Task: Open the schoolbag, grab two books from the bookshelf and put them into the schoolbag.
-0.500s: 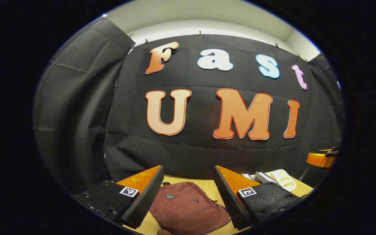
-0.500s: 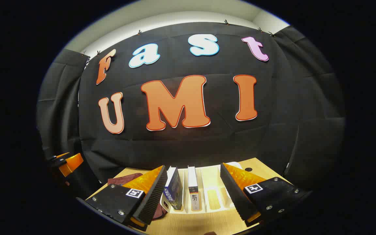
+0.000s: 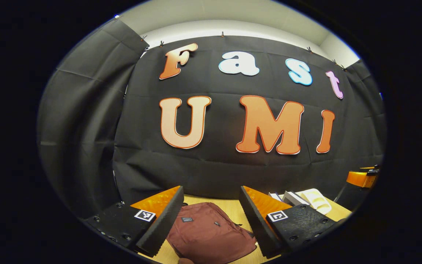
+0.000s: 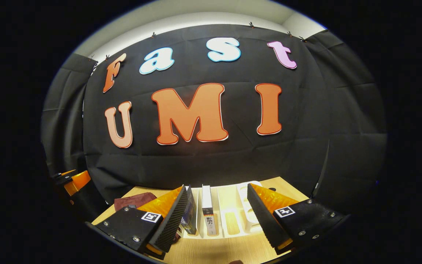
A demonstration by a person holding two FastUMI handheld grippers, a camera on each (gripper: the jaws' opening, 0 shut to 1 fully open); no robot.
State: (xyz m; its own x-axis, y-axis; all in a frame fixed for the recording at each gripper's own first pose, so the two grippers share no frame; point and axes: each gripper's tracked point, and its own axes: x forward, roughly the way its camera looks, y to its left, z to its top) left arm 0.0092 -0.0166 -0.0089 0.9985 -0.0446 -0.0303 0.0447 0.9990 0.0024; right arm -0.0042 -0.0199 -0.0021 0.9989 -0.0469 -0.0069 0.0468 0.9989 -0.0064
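A maroon schoolbag [image 3: 207, 234] lies flat and zipped on the wooden table, right below my left gripper [image 3: 211, 216], which is open above it. In the right gripper view a white slotted bookshelf [image 4: 229, 205] stands on the table with two upright books: a dark blue one [image 4: 189, 212] partly behind my left finger and a white-spined one [image 4: 208, 211]. My right gripper [image 4: 216, 216] is open, hovering in front of the shelf. The schoolbag's edge [image 4: 134, 201] shows at the left there. The bookshelf [image 3: 315, 200] also appears at the right in the left gripper view.
The wooden table [image 4: 218, 251] has bare room in front of the shelf. The black cloth wall closes the back and sides. The other gripper shows at the right edge [image 3: 361, 178] of the left gripper view and at the left edge [image 4: 73, 181] of the right gripper view.
Both views have shifted slightly. In the right gripper view the shelf and books have slid left, so the dark blue book now sits partly behind my left finger.
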